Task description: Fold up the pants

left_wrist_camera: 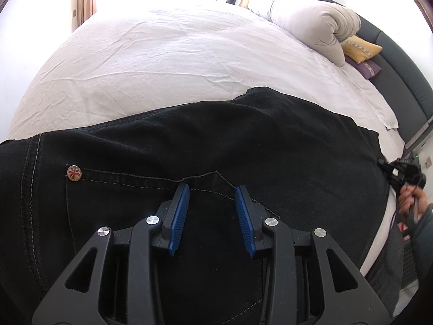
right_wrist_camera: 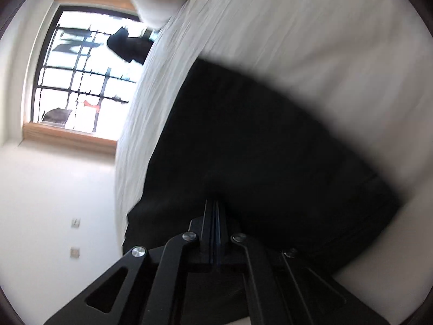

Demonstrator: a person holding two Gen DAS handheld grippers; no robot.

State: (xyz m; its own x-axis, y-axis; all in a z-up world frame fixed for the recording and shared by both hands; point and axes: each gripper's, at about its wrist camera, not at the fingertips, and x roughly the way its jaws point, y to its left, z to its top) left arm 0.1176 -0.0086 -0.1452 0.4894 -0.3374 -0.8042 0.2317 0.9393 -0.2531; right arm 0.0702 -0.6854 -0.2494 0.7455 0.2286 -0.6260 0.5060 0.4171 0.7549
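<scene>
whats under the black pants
The black pants lie on the white bed sheet, which shows all around them. Whatever lies directly beneath the fabric is covered.

The left tool (left_wrist_camera: 212,189) is matte black plastic, with two angular linkage arms on each side pinned by round silver screws. Its fingers (left_wrist_camera: 180,215) carry ribbed blue pads. The right tool (right_wrist_camera: 216,207) is built the same, black arms with silver screws and thin blue strips between its fingers. The person's hand (left_wrist_camera: 412,203) emerges from a grey sleeve (left_wrist_camera: 426,230).
</scene>
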